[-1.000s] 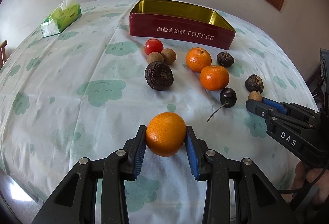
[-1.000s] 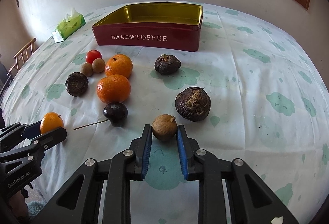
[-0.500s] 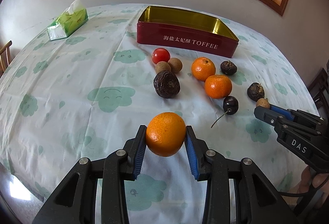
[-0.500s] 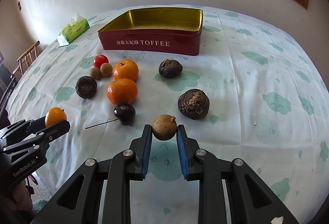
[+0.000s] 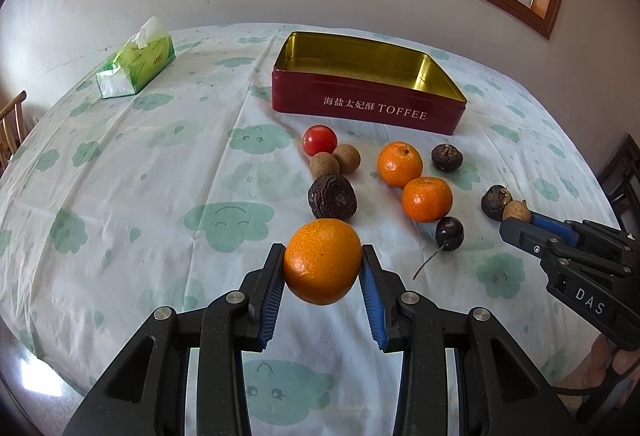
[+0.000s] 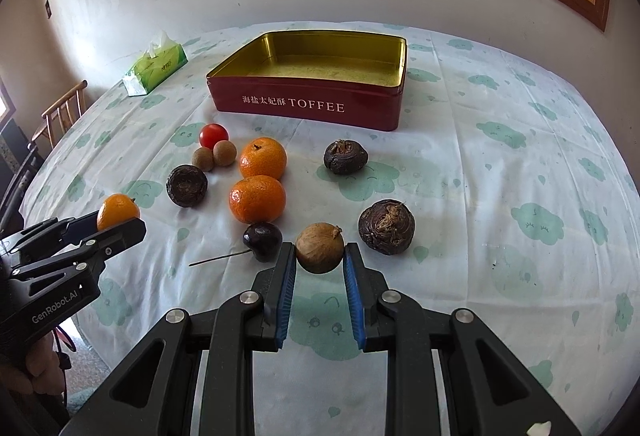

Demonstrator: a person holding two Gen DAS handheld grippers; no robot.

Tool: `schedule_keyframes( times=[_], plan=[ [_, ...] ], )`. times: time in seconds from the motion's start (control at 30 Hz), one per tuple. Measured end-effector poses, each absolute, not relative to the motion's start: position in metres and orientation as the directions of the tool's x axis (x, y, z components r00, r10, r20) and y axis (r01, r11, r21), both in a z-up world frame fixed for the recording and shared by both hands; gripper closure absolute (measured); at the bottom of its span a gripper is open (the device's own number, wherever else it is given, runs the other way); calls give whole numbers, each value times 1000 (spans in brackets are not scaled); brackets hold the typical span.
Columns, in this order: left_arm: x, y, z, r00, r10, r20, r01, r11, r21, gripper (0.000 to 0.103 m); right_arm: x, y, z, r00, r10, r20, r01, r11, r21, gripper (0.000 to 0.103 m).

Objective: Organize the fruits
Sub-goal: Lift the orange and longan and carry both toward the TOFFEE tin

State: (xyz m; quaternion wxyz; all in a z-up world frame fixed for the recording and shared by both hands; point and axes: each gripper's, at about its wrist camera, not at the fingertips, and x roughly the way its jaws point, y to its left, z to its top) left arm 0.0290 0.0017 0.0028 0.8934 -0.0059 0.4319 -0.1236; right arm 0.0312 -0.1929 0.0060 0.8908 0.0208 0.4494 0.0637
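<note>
Left wrist view: the left tongs (image 5: 322,270) are clamped on a mandarin (image 5: 322,260), blue pads pressing its two sides, the fruit held clear above the clouded cloth of the surface (image 5: 120,195). Beyond it lie a dark wrinkled fruit (image 5: 332,196), two small brown longans (image 5: 335,160) touching each other, a red tomato (image 5: 319,139) just behind them, two more mandarins (image 5: 412,179) side by side, a dark cherry (image 5: 449,234) with a long stem, and a small dark fruit (image 5: 447,157). The red toffee tin (image 5: 368,105) stands open at the back, its gold inside bare. A green tissue pack (image 5: 136,63) sits far left. At the right edge the right tongs (image 5: 518,218) grip a brown longan (image 5: 516,211), right next to another dark fruit (image 5: 495,201).

Right wrist view: the right tongs (image 6: 320,256) are shut on the brown longan (image 6: 320,247), pinched between the blue pads. The cherry (image 6: 263,241) lies just left of the fingers, a large dark wrinkled fruit (image 6: 386,226) just right. The tin (image 6: 312,103) stands well beyond. At the left edge the left tongs (image 6: 120,222) hold the mandarin (image 6: 118,211).
</note>
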Motion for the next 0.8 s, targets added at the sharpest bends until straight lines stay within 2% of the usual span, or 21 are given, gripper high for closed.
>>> schedule_keyframes(
  times=[0.47, 0.8],
  plan=[
    [52, 6, 19, 632, -227, -741, 221, 969, -109, 65, 43, -194, 20, 611, 129, -781, -102, 991, 84, 80],
    [101, 5, 41, 676, -226, -701, 243, 967, -78, 65, 91, -206, 35, 649, 107, -753, -87, 994, 66, 80]
  ],
)
